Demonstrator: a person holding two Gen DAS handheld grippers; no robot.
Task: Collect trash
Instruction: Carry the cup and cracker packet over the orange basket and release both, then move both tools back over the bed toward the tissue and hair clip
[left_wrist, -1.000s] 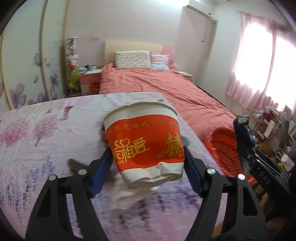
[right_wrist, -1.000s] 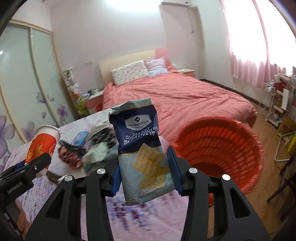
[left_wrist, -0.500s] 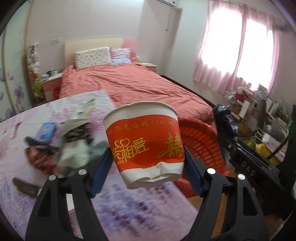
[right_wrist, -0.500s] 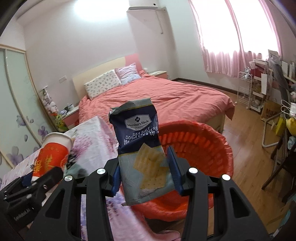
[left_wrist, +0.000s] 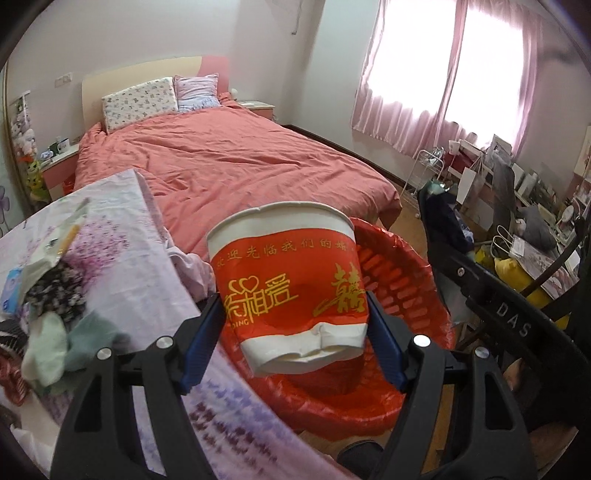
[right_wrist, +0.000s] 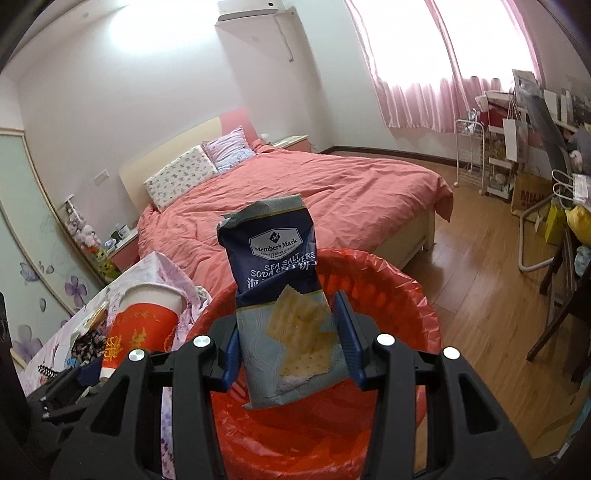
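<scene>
Gripping a red paper cup (left_wrist: 291, 291) upright, mouth tilted away, left gripper (left_wrist: 295, 332), right gripper (right_wrist: 288, 332) clamping a cracker packet (right_wrist: 284, 302) standing lengthwise upward, torn end up, above the red bin (right_wrist: 406, 295).

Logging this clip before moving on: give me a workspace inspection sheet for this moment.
Surface: floral cloth over a table.
Job's things: paper cup and cracker packet, both at the red bin.
Clutter: crumpled wrappers and tissue on the cloth.
Grippers: left tongs shut on the cup; right tongs shut on the packet.
Cables: nothing seen.
Surroundings: bed, pink curtains, cluttered shelves.
</scene>
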